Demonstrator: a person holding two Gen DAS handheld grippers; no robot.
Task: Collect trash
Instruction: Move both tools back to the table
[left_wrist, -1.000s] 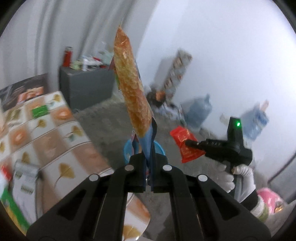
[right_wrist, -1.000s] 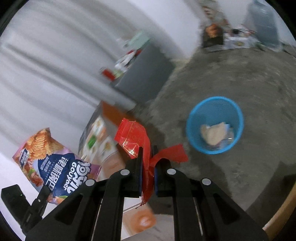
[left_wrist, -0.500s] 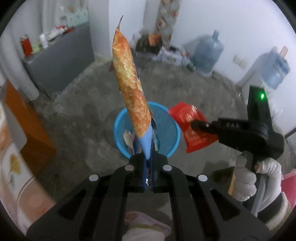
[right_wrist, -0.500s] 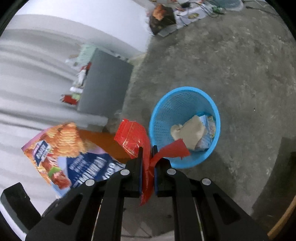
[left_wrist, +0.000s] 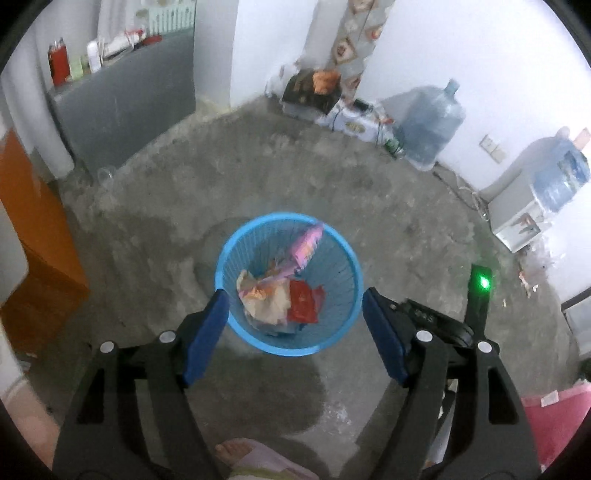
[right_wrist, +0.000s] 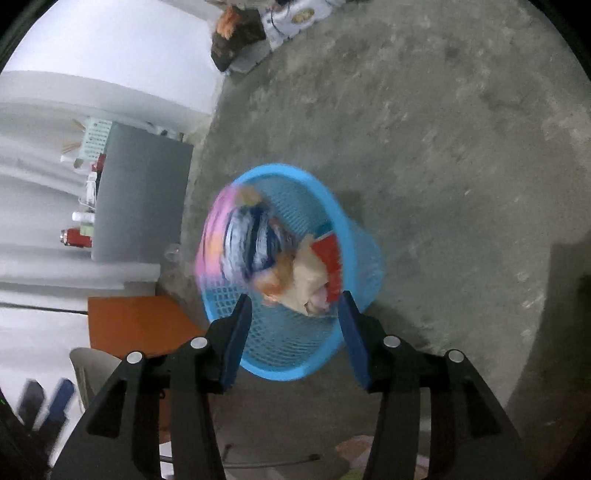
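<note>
Both hand-held grippers hang right over the blue mesh wastebasket (left_wrist: 288, 343) on the concrete floor (left_wrist: 388, 221), and both have their jaws spread wide with nothing between them. The left hand-held gripper (left_wrist: 291, 325) looks almost straight down into it; the right hand-held gripper (right_wrist: 293, 325) sees it from a slant.

The trash is in the basket: a red wrapper (left_wrist: 303, 304) lies flat on a crumpled tan wad (left_wrist: 262, 299), and the pink-edged snack bag (left_wrist: 306, 245) leans against the far wall, blurry in the right view (right_wrist: 236, 236), so possibly not settled.

These wrappers look feather-light, thin and crinkly, probably slick foil-plastic. For any more like them, pinching a flat sealed edge seems the safest bet, since the puffy middle would just slide or collapse.
</note>
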